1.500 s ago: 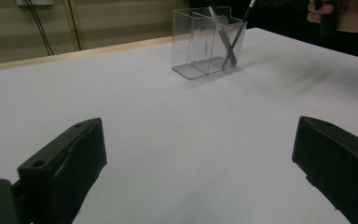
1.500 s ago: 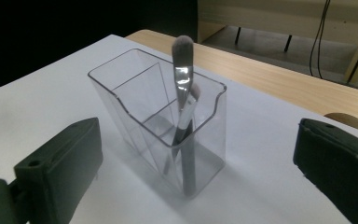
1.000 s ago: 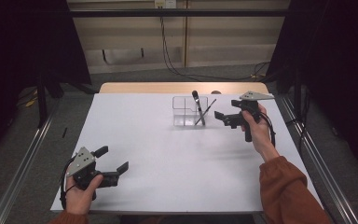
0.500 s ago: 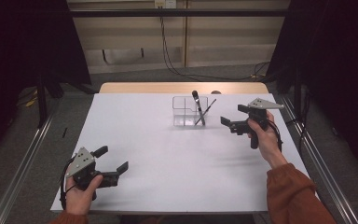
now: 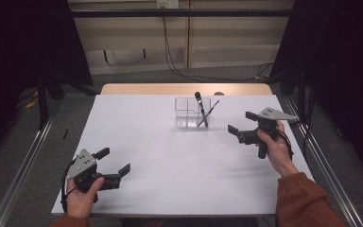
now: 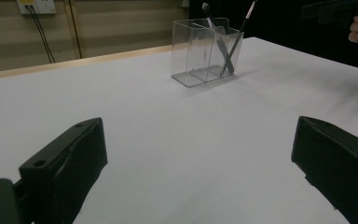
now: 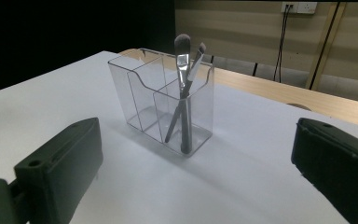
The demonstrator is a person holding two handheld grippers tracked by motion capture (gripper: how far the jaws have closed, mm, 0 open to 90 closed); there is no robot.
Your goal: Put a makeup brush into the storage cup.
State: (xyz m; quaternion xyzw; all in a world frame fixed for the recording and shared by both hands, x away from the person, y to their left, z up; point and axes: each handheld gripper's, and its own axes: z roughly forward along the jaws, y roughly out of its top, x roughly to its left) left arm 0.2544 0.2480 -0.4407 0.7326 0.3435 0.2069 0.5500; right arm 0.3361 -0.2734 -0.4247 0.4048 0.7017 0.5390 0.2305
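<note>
High view shows our right gripper (image 5: 241, 128) held just right of the clear organizer (image 5: 192, 112), apart from it, jaws spread wide and empty, while our left gripper (image 5: 115, 162) sits near the front left corner of the white table (image 5: 170, 156), also spread wide with nothing between its jaws. Right gripper view shows the organizer's three compartments, with two makeup brushes (image 7: 183, 93) standing crossed in the end compartment nearest our right gripper.
</note>
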